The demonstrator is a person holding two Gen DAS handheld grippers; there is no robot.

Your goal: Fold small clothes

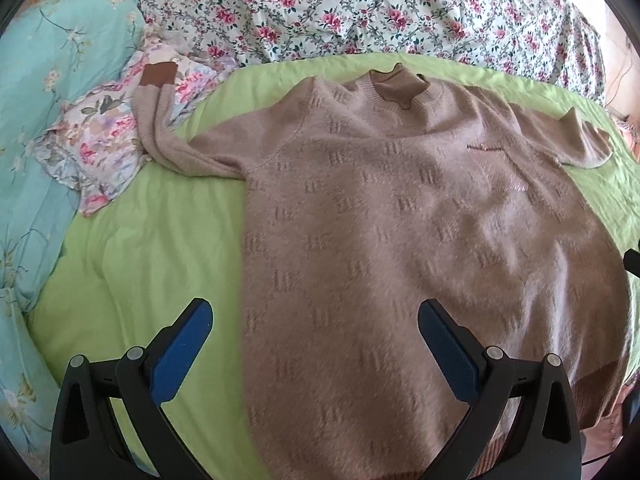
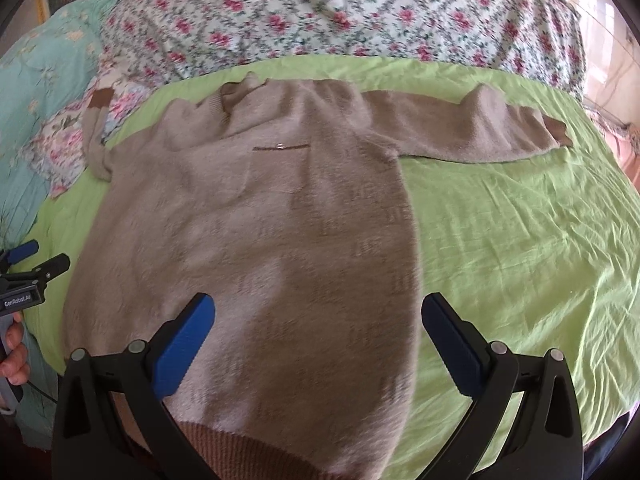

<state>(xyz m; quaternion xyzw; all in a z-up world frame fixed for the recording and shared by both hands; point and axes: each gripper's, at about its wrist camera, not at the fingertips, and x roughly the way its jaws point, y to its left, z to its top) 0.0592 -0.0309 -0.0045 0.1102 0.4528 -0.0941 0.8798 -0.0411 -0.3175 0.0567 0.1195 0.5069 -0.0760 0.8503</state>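
A tan sweater [image 1: 400,220] lies spread flat, front up, on the green sheet [image 1: 152,248] of a bed, its collar toward a rose-print quilt [image 1: 360,4]; one sleeve stretches straight out across the sheet, and the other bends up onto a flowered cloth [image 1: 100,140] beside a turquoise quilt [image 1: 52,60]. The left tool [image 1: 314,316] hovers near the sweater's hem, spread wide with nothing between its blue pads. The right tool [image 2: 318,312] hovers there too, equally wide and holding nothing.
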